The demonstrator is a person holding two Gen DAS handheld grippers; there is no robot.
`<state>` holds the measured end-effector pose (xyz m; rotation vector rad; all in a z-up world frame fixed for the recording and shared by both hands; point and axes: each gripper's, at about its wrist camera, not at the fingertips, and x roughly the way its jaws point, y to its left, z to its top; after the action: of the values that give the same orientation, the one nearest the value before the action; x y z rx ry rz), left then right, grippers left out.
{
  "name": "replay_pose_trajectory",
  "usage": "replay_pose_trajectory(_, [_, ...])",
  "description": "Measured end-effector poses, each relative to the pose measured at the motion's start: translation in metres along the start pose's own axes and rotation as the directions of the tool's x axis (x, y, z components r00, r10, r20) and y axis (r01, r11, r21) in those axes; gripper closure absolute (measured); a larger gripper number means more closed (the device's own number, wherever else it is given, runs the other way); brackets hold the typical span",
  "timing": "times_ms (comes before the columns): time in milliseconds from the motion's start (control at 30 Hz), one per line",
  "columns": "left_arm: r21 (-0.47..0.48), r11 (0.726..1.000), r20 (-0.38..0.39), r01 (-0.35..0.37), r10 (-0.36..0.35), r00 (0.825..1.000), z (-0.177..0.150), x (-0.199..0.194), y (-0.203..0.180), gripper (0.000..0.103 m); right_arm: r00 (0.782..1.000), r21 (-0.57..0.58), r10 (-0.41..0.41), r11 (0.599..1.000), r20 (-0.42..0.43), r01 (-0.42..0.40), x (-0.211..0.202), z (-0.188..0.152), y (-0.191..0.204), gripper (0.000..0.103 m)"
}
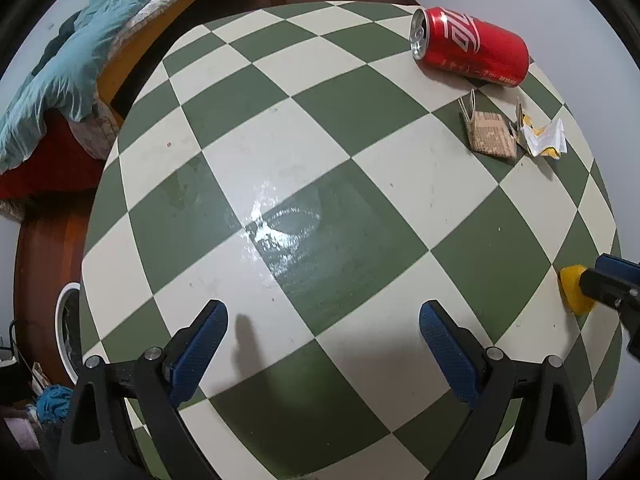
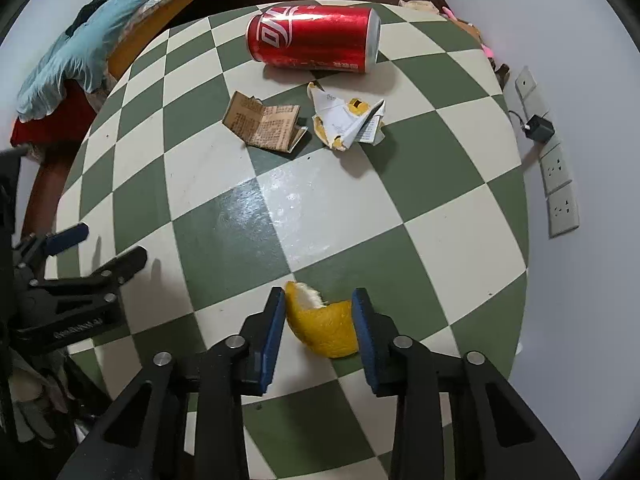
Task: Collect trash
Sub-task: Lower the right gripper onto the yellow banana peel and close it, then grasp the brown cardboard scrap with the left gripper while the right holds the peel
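Note:
On the round green-and-cream checkered table [image 2: 440, 200], my right gripper [image 2: 319, 294] points down, its blue pads pressed on both sides of a yellow fruit peel [image 2: 324, 328]. The left wrist view shows that peel [image 1: 574, 290] at the right edge. My left gripper [image 1: 323, 312] hangs open over bare table, nothing between its fingers. At the far side lie a red soda can [image 2: 316, 38] on its side, a folded brown cardboard piece [image 2: 266, 126] and a crumpled white-and-yellow wrapper [image 2: 350, 120]. The left wrist view also has the can [image 1: 472, 46], cardboard [image 1: 490, 136] and wrapper [image 1: 540, 136].
A shiny wet patch [image 1: 280, 232] marks the table's middle. A bed with a blue blanket [image 1: 72, 60] stands beyond the left edge. A white-rimmed round object [image 1: 66, 332] sits on the floor at the left. Wall sockets [image 2: 560, 184] with a plugged charger [image 2: 540, 128] are on the right.

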<state>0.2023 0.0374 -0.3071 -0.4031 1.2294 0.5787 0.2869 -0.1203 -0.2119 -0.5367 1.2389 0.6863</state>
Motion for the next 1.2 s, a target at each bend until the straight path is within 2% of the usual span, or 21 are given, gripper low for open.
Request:
replay_pose_trajectory(167, [0.0, 1.0, 0.0, -0.001, 0.001, 1.0, -0.008, -0.002, 0.001, 0.005, 0.993, 0.125, 0.086, 0.987, 0.083, -0.096, -0.017, 0.0, -0.011, 0.078])
replay_pose_trajectory(433, [-0.017, 1.0, 0.001, 0.014, -0.014, 1.0, -0.005, -0.002, 0.003, 0.005, 0.981, 0.168, 0.064, 0.981, 0.182, -0.096, -0.044, 0.002, -0.014, 0.08])
replay_pose_trajectory(567, [-0.013, 0.999, 0.028, 0.048, -0.047, 0.998, 0.018, -0.003, -0.002, 0.005, 0.98, 0.241, 0.016, 0.968, 0.196, -0.064, -0.037, 0.013, -0.032, 0.08])
replay_pose_trajectory(767, [-0.002, 0.987, 0.054, 0.159, -0.158, 0.986, 0.078, 0.004, -0.028, 0.007, 0.98, 0.386, -0.033, 0.922, 0.196, -0.046, -0.01, 0.035, -0.068, 0.081])
replay_pose_trajectory(900, [0.057, 0.978, 0.058, 0.202, -0.205, 0.977, 0.107, 0.01, -0.054, 0.034, 0.978, 0.431, -0.041, 0.901, 0.207, -0.054, -0.003, 0.045, -0.081, 0.081])
replay_pose_trajectory(933, [0.06, 0.975, 0.048, 0.214, -0.217, 0.975, 0.112, 0.013, -0.06, 0.046, 0.977, 0.438, -0.039, 0.897, 0.208, -0.057, -0.002, 0.047, -0.082, 0.081])
replay_pose_trajectory(967, [0.062, 0.974, 0.036, 0.219, -0.222, 0.974, 0.116, 0.017, -0.064, 0.054, 0.977, 0.441, -0.04, 0.896, 0.207, -0.057, -0.002, 0.049, -0.083, 0.081])
replay_pose_trajectory(1000, [0.064, 0.971, 0.019, 0.229, -0.231, 0.973, 0.12, 0.023, -0.068, 0.068, 0.978, 0.44, -0.041, 0.896, 0.206, -0.055, -0.001, 0.051, -0.083, 0.081])
replay_pose_trajectory(1033, [0.062, 0.969, 0.013, 0.238, -0.239, 0.971, 0.123, 0.027, -0.069, 0.075, 0.978, 0.44, -0.041, 0.897, 0.206, -0.055, 0.0, 0.052, -0.083, 0.081])
replay_pose_trajectory(1067, [0.068, 0.97, 0.034, 0.233, -0.236, 0.971, 0.124, 0.025, -0.071, 0.082, 0.978, 0.436, -0.041, 0.898, 0.205, -0.054, 0.0, 0.053, -0.082, 0.081])
replay_pose_trajectory(1100, [0.076, 0.968, 0.043, 0.24, -0.243, 0.969, 0.125, 0.024, -0.069, 0.097, 0.978, 0.431, -0.042, 0.901, 0.205, -0.052, 0.0, 0.053, -0.081, 0.081])
replay_pose_trajectory(1200, [0.099, 0.967, 0.062, 0.235, -0.242, 0.968, 0.122, 0.016, -0.067, 0.098, 0.977, 0.422, -0.035, 0.904, 0.212, -0.059, -0.004, 0.049, -0.078, 0.083])
